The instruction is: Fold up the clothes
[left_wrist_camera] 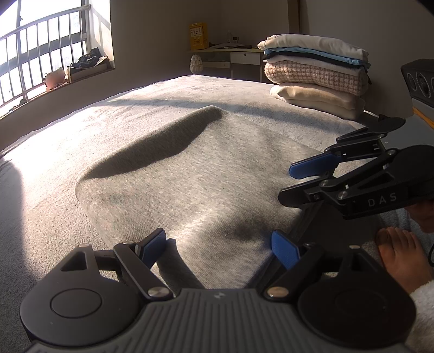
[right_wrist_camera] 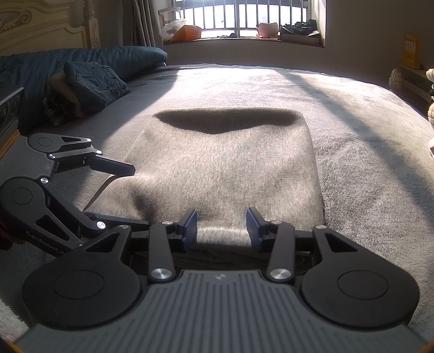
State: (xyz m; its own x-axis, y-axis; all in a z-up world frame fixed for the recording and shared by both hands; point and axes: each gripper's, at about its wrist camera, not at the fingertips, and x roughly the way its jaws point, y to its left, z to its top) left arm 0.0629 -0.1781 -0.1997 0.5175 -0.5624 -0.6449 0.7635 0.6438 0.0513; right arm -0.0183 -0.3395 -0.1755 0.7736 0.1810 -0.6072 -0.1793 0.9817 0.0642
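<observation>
Lying folded on the grey bed cover (right_wrist_camera: 366, 168): a grey knit garment (right_wrist_camera: 230, 168), a rough rectangle with its long axis running from the grippers away toward the barred window (right_wrist_camera: 244, 19). Far edge rounded and lifted, casting a dark band of shadow; near edge bunching up at the grippers; right side edge running straight and clean, left side edge slanting and wrinkling toward the near corner.

Sitting over the near edge: the right gripper (right_wrist_camera: 222, 225), jaws standing partly apart with a hump of the grey knit rising between them, whether the pads are pressing it not being clear. Hovering at the near left corner: the left gripper (left_wrist_camera: 219, 245), jaws standing wide apart with the cloth edge lying between the blue pads (left_wrist_camera: 284, 248) and not being squeezed.

Lying open around the garment: broad sunlit cover beyond the far edge and to the right side, all the way to the bed's rim. Crowding the left side: folded jeans (right_wrist_camera: 95, 81) and a dark blue pillow (right_wrist_camera: 114, 57), well apart from the garment. Standing at the far right corner of the bed: a stack of folded clothes (left_wrist_camera: 314, 73), also well apart. Resting just beside the near edge: a bare foot (left_wrist_camera: 401, 258).
</observation>
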